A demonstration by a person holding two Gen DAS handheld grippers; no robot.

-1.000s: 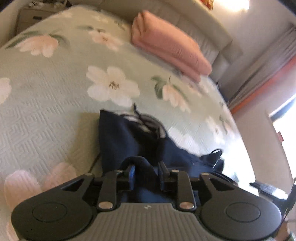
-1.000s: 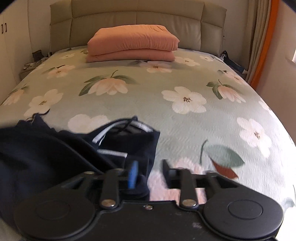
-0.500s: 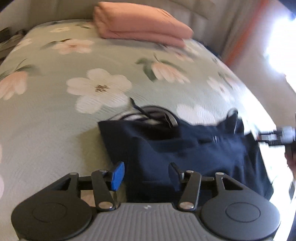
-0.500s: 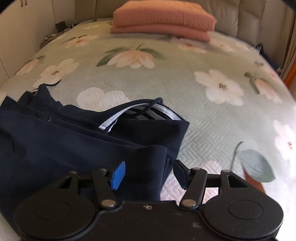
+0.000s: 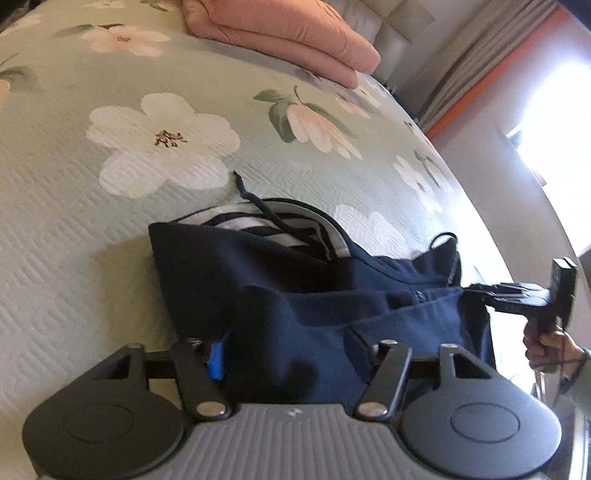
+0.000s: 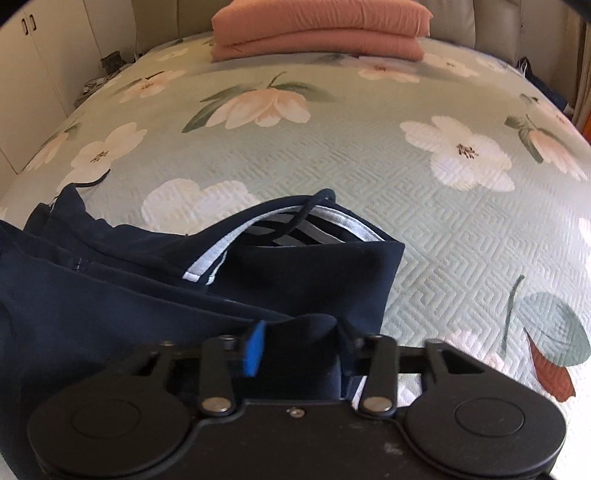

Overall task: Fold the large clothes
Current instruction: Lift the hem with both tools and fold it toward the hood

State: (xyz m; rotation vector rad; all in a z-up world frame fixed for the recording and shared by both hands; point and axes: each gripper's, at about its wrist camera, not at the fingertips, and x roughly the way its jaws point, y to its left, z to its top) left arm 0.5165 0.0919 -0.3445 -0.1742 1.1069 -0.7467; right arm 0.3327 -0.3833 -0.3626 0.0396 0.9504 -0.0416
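A navy garment (image 5: 332,295) with a drawstring (image 5: 251,195) and white-striped lining lies folded on the floral bed cover (image 5: 74,221). My left gripper (image 5: 291,343) sits low at its near edge. A raised fold lies between the closing jaws, not clearly pinched. In the right wrist view the same garment (image 6: 110,295) spreads leftward. My right gripper (image 6: 301,343) is closing on a bunched fold near the corner, and the fabric fills the gap. The left wrist view also shows the right gripper (image 5: 476,291) at the garment's far side, held by a hand (image 5: 546,343).
Folded pink bedding (image 6: 317,29) lies at the head of the bed, against the padded headboard (image 6: 480,18). White cupboards (image 6: 22,74) stand on one side of the bed, grey curtains with an orange stripe (image 5: 461,74) on the other. The green quilt (image 6: 443,240) stretches beyond the garment.
Both grippers have sunk to the garment's near edge. Half a second ago their jaws stood wide above the cloth. Now they have narrowed with folds of navy fabric between them.
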